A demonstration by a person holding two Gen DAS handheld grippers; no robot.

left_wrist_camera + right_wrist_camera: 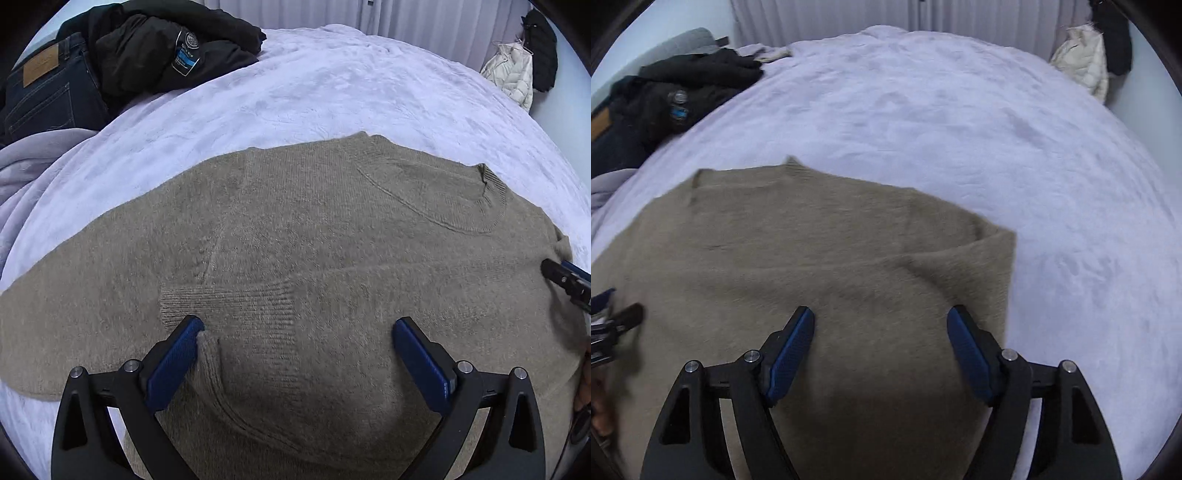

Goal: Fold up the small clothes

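Lying flat near the bed's (332, 92) front edge, a fuzzy taupe sweater (295, 229) has one ribbed-cuffed sleeve folded across its body. Both the left gripper (297, 330) and right gripper (881, 319) hover spread above the knit, pinching nothing.

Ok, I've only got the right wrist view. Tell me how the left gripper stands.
Observer: The left gripper is open, low over the sweater, with nothing pinched.
Operator: Say where the cuff is.
Observer: The ribbed cuff lies on the sweater's body, just past the finger on the left of that view.
Operator: Describe the sweater's far left side.
Observer: It runs out flat onto the blanket. It looks like an unfolded sleeve.
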